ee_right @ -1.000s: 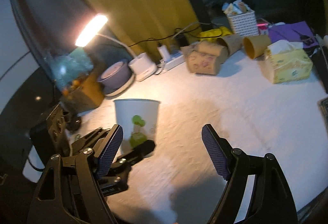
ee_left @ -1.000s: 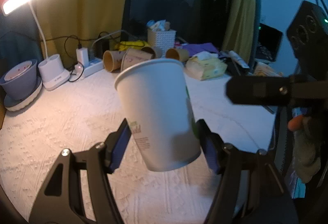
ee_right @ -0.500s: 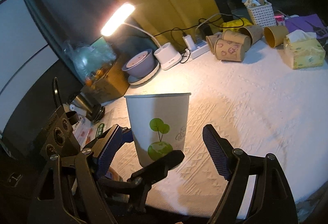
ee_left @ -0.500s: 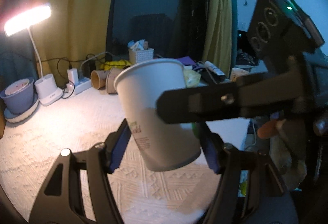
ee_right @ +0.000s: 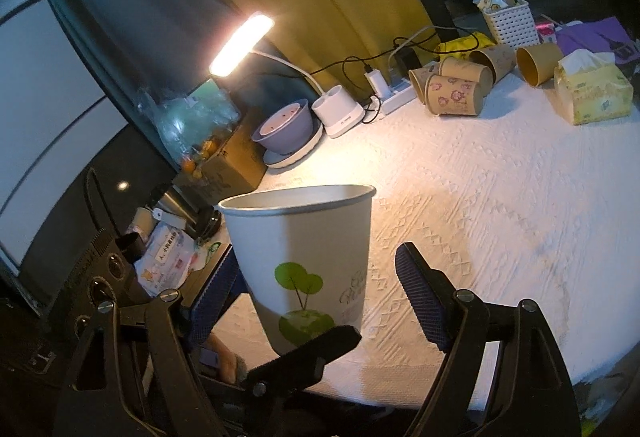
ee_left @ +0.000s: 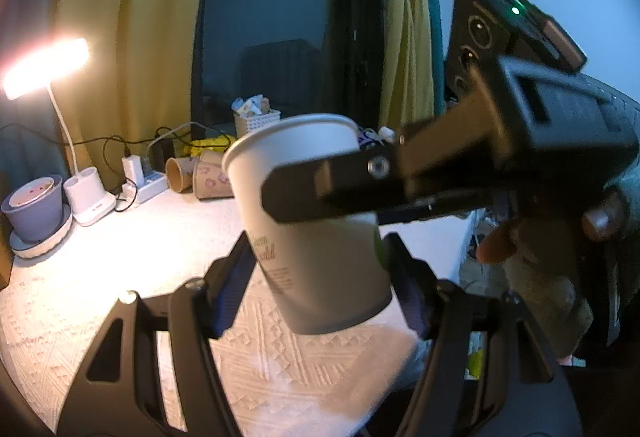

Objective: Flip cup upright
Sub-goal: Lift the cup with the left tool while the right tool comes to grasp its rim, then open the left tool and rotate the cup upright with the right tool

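Observation:
A white paper cup (ee_left: 316, 237) with a green tree print stands mouth-up in the air, tilted a little, above the front edge of the white tablecloth (ee_right: 500, 189). My left gripper (ee_left: 320, 277) is shut on the cup's lower body. My right gripper (ee_right: 320, 289) is open; the cup (ee_right: 304, 257) sits between its fingers, near the left pad and apart from the right pad (ee_right: 420, 297). In the left wrist view one right finger (ee_left: 340, 185) crosses in front of the cup.
Several brown paper cups (ee_right: 456, 93) lie on their sides at the back of the table by a power strip (ee_right: 394, 99). A tissue pack (ee_right: 592, 97), a white basket (ee_right: 510, 21), a lit desk lamp (ee_right: 240, 45) and a purple bowl (ee_right: 284, 129) stand around the back.
The two grippers have closed in on each other. The cup now sits between the right gripper's fingers, and the right gripper covers more of the left wrist view. The left grip is unchanged.

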A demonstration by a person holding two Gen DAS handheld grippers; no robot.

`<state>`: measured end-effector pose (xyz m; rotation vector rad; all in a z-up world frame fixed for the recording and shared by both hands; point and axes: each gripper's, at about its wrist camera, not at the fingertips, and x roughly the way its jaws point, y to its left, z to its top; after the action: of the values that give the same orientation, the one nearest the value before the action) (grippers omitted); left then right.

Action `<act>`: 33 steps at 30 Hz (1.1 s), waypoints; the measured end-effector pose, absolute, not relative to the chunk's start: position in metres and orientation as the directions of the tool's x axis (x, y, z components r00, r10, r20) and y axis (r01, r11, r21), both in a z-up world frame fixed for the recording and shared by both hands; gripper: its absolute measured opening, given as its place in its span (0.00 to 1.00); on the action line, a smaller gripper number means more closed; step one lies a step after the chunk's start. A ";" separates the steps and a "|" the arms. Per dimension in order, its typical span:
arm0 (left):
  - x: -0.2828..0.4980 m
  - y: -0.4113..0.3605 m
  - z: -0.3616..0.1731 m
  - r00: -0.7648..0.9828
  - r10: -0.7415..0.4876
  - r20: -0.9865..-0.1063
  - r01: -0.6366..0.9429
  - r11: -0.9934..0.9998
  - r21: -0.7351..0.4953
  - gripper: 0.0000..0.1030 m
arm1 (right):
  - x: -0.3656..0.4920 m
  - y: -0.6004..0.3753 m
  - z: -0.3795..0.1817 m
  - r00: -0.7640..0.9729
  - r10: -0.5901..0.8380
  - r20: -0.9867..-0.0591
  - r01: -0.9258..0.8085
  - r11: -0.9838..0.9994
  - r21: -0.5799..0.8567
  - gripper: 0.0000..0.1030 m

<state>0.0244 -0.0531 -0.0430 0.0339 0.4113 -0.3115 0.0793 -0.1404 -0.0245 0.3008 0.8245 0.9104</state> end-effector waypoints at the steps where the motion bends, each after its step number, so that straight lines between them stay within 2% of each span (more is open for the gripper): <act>1: 0.024 -0.054 -0.043 0.868 -0.293 -0.400 0.308 0.951 -0.029 0.64 | 0.079 -0.142 -0.024 0.340 0.799 -0.496 -0.576 0.594 0.561 0.81; 7: 0.020 -0.061 -0.046 0.858 -0.317 -0.404 0.341 0.940 -0.013 0.64 | 0.079 -0.144 -0.023 0.336 0.803 -0.491 -0.580 0.588 0.564 0.81; 9: 0.020 -0.063 -0.047 0.854 -0.323 -0.408 0.349 0.937 -0.012 0.64 | 0.079 -0.144 -0.024 0.326 0.814 -0.481 -0.584 0.574 0.574 0.78; 11: 0.020 -0.063 -0.048 0.852 -0.323 -0.413 0.349 0.937 -0.015 0.64 | 0.079 -0.144 -0.024 0.326 0.813 -0.482 -0.587 0.574 0.571 0.69; 18: 0.025 -0.057 -0.054 0.843 -0.317 -0.435 0.339 0.940 -0.027 0.65 | 0.081 -0.140 -0.030 0.302 0.811 -0.502 -0.591 0.572 0.569 0.68; 21: 0.030 -0.054 -0.058 0.826 -0.324 -0.462 0.337 0.940 -0.058 0.65 | 0.082 -0.137 -0.031 0.301 0.805 -0.510 -0.593 0.577 0.561 0.67; 23: 0.034 -0.052 -0.062 0.817 -0.320 -0.480 0.327 0.942 -0.072 0.72 | 0.085 -0.137 -0.033 0.311 0.798 -0.516 -0.589 0.588 0.554 0.67; 33: 0.061 -0.027 -0.090 0.752 -0.287 -0.594 0.235 0.958 -0.165 0.72 | 0.117 -0.139 -0.048 0.438 0.701 -0.563 -0.552 0.704 0.447 0.67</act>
<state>0.0615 -0.0275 -0.0905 -0.0821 0.6613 -0.2849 0.1173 -0.1391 -0.0484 0.2080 0.7978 0.7853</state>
